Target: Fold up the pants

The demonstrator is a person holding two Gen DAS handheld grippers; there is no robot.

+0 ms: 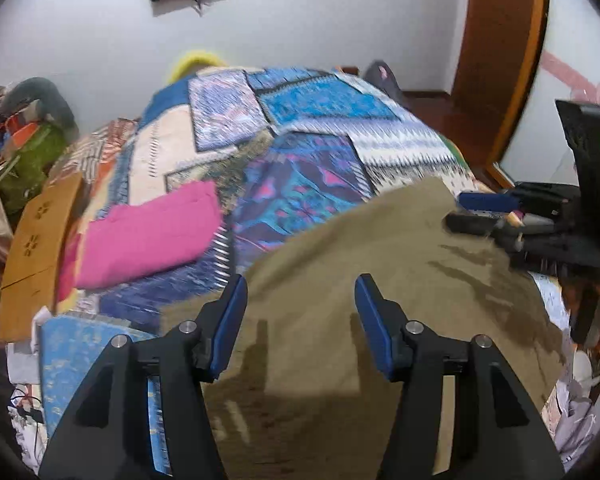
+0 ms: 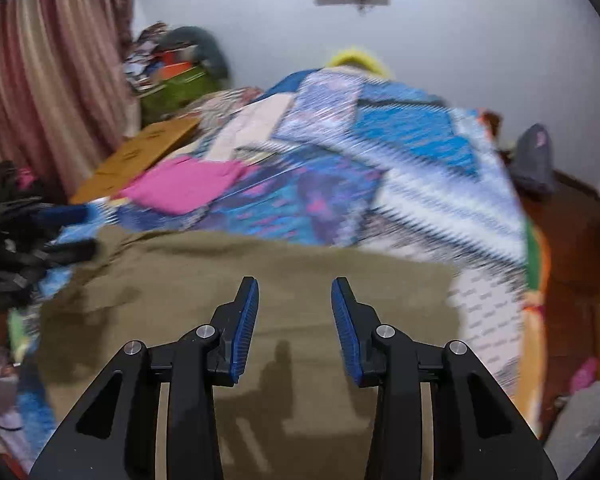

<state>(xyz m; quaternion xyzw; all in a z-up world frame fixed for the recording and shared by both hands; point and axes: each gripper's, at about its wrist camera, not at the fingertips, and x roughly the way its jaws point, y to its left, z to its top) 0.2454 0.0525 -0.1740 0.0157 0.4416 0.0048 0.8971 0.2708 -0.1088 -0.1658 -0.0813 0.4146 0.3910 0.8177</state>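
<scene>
Olive-brown pants (image 1: 380, 280) lie flat on the patchwork bedspread, filling the near part of both views (image 2: 260, 280). My left gripper (image 1: 301, 284) hovers over them, open and empty. My right gripper (image 2: 295, 286) is also open and empty above the pants. The right gripper shows at the right edge of the left wrist view (image 1: 512, 216), over the pants' far right corner. The left gripper shows at the left edge of the right wrist view (image 2: 40, 236). Both views are motion-blurred.
A folded pink garment (image 1: 148, 232) lies on the bedspread (image 1: 312, 120) beyond the pants, also in the right view (image 2: 184, 188). A cardboard box (image 1: 36, 248) and a clothes pile (image 1: 24, 136) stand left. A wooden door frame (image 1: 500, 60) is right; a curtain (image 2: 48, 80) hangs left.
</scene>
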